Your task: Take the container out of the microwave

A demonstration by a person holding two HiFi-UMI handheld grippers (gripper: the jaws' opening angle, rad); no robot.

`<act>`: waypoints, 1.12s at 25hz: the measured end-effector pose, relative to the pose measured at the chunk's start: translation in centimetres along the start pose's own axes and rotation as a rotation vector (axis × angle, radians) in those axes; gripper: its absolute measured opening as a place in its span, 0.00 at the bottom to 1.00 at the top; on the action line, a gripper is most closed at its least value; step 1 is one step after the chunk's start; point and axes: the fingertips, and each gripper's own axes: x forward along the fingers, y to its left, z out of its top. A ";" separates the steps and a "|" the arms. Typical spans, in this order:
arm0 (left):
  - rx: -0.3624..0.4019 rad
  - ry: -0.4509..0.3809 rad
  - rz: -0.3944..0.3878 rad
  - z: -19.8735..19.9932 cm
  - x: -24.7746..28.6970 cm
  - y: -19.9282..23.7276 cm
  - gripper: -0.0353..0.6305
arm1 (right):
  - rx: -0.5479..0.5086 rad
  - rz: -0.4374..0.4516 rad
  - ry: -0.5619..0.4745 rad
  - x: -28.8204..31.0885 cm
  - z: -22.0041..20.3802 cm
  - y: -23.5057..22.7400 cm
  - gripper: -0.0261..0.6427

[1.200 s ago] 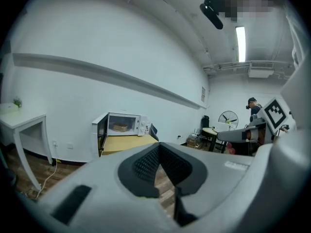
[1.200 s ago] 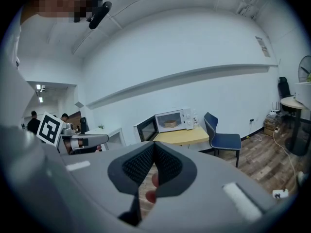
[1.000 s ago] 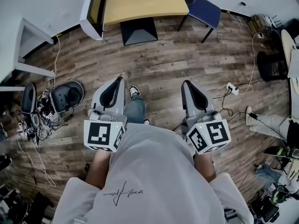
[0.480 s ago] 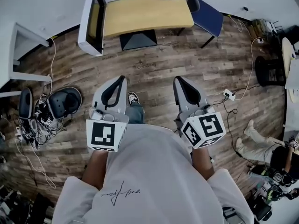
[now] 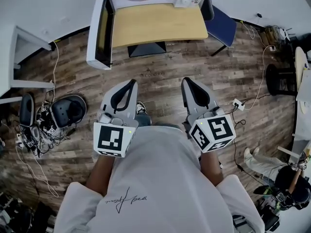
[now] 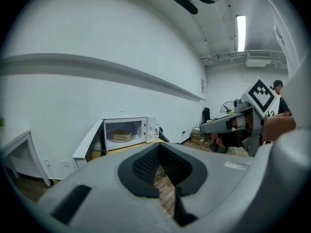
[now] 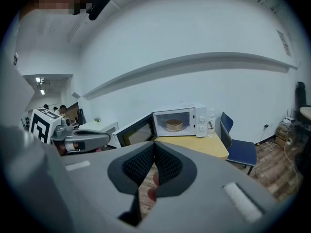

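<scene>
A white microwave (image 7: 180,121) stands at the back of a yellow table (image 5: 160,25), its door (image 5: 99,28) swung open to the left. Inside sits a round brown container (image 7: 174,125), also seen in the left gripper view, container (image 6: 121,136). My left gripper (image 5: 129,84) and right gripper (image 5: 187,81) are held side by side over the wooden floor, well short of the table. Both point at the microwave. The jaws of each meet at the tips, with nothing between them. The left gripper (image 6: 159,147) and the right gripper (image 7: 155,144) each see the open microwave far ahead.
A blue chair (image 5: 221,18) stands at the table's right end. A white desk (image 5: 24,47) is at the left, with dark gear and cables (image 5: 58,111) on the floor by it. A power strip (image 5: 239,102) and cords lie at the right. Other people stand far off.
The table and microwave have come nearer and lower in the head view as the person walked forward. Both grippers advanced with the person and stayed shut.
</scene>
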 end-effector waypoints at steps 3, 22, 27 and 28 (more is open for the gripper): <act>-0.007 0.002 -0.011 0.3 0.7 0.6 0.05 | 0.001 -0.002 0.001 0.7 0.4 -0.3 0.06; -0.021 0.036 0.064 0.4 4.1 2.7 0.04 | -0.076 0.118 -0.046 5.6 4.6 -1.5 0.06; -0.018 0.033 0.099 1.9 7.7 4.2 0.04 | -0.092 0.159 -0.056 8.7 6.9 -3.5 0.06; -0.016 0.022 0.115 2.6 8.4 4.6 0.04 | -0.093 0.169 -0.054 9.4 7.4 -4.0 0.06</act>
